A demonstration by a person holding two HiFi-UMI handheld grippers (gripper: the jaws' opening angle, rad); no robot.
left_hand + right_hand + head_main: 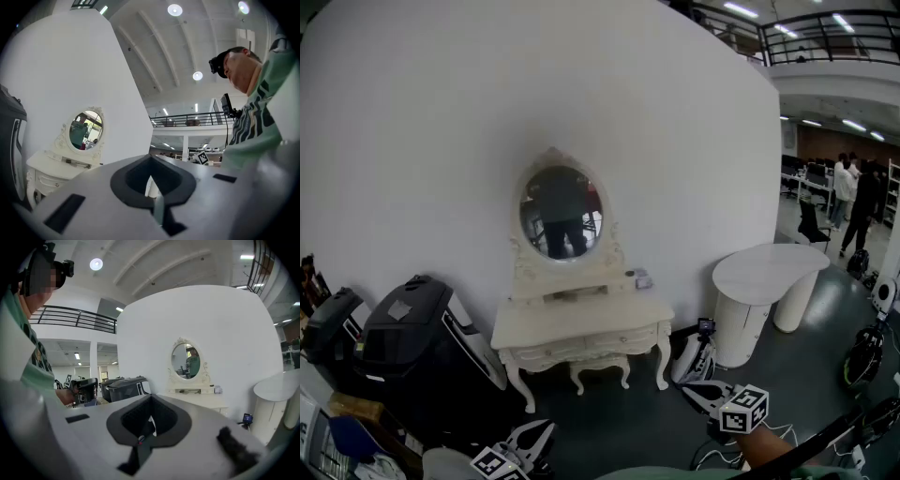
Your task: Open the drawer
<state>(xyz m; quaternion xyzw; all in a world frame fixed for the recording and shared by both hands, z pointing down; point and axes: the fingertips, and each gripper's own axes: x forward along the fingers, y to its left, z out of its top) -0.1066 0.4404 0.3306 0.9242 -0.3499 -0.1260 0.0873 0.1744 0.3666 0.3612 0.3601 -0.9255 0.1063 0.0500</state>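
Drawer (617, 338) untouched: dressing table (581, 323) stands against the white wall (441, 141) across the floor, its front shut as far as can be seen. Both grippers hang low and well apart from it, so approach, grip and pull all remain. Left gripper (534, 436) has its jaws together on nothing, and right gripper (698, 392) looks the same, closed and empty. Count: one dressing table, one oval mirror (562, 213) on it, seemingly two drawer fronts side by side (too small to be sure), two grippers, one round white table (769, 272) to its right.
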